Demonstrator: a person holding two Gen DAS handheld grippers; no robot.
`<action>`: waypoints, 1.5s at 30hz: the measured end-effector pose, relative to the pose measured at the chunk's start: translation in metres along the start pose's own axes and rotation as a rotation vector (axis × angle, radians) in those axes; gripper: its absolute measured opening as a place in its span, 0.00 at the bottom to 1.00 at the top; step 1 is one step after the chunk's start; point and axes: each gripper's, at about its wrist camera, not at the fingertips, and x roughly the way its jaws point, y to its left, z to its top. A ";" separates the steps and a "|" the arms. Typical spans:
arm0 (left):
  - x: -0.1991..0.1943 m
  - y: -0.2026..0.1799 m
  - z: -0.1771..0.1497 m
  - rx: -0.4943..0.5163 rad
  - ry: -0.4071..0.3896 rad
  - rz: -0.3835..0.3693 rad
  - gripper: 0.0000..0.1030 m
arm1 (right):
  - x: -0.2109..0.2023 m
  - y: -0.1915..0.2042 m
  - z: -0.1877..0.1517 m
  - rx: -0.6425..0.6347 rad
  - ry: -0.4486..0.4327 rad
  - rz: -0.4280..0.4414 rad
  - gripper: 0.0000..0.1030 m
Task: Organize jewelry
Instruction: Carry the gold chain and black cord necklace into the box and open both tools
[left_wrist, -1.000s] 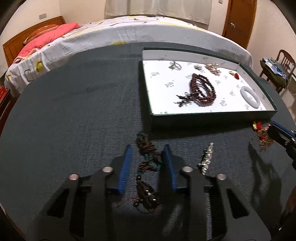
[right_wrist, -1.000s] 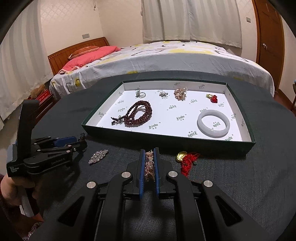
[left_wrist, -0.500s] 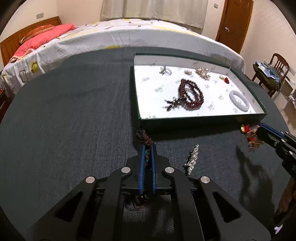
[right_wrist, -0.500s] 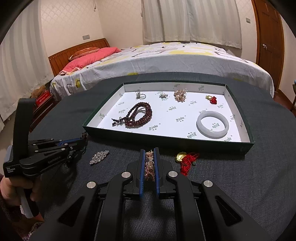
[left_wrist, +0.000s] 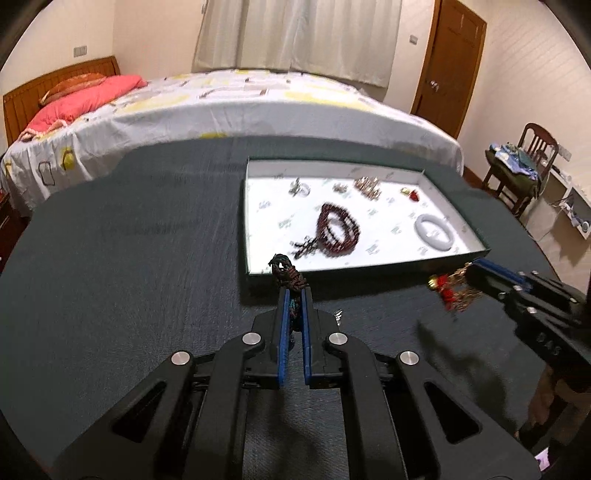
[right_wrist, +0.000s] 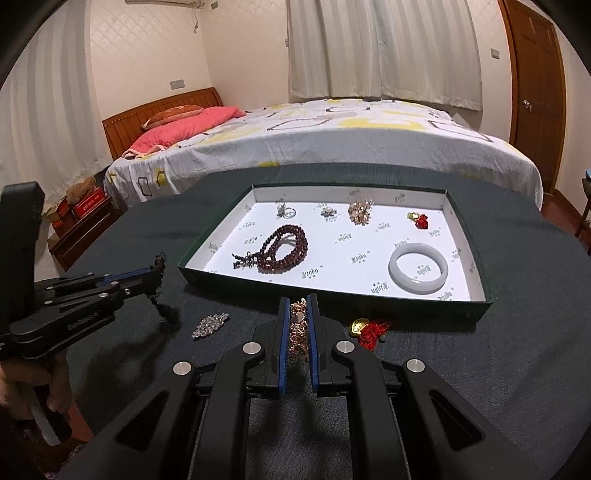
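Nearest the camera in the left wrist view, the left gripper (left_wrist: 294, 295) is clamped tight on a dark beaded strand (left_wrist: 288, 275). Its knotted top pokes out past the fingertips, and its tail hangs down clear of the dark cloth-covered table (left_wrist: 129, 258), as the right wrist view shows. The strand's long axis runs roughly along the fingers and then droops.

The right gripper (right_wrist: 297, 308) is likewise shut, on a rose-gold chain piece (right_wrist: 297, 325) bunched between its 2 pads and low over the table.

Just beyond both sets of fingertips, 2 loose pieces lie on the cloth near the tray's front edge: a silver rhinestone clip (right_wrist: 209, 325) between the 2 grippers, and a red tassel charm (right_wrist: 369, 328) to the right of the right gripper.

Beyond these sits the green tray (right_wrist: 480, 310). Its white floor already holds a red-brown bead bracelet (right_wrist: 284, 249) toward the front left, a pale jade bangle (right_wrist: 417, 267) toward the front right, and 4 small pieces along the far wall.

The relation that matters is that the tray lies straight ahead of both grippers. The left one is off the tray's front-left corner, so its drop probably calls for a forward carry angled right over the front rim. The bare floor between the bracelet and the bangle looks like the likeliest landing spot.
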 end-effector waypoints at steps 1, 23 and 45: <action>-0.004 -0.002 0.001 0.003 -0.013 -0.002 0.06 | -0.002 0.001 0.001 -0.001 -0.006 -0.001 0.09; -0.045 -0.026 0.085 -0.011 -0.257 -0.078 0.06 | -0.040 -0.012 0.070 -0.036 -0.188 -0.028 0.09; 0.090 -0.009 0.127 -0.073 -0.172 -0.031 0.06 | 0.073 -0.050 0.102 0.006 -0.143 -0.025 0.09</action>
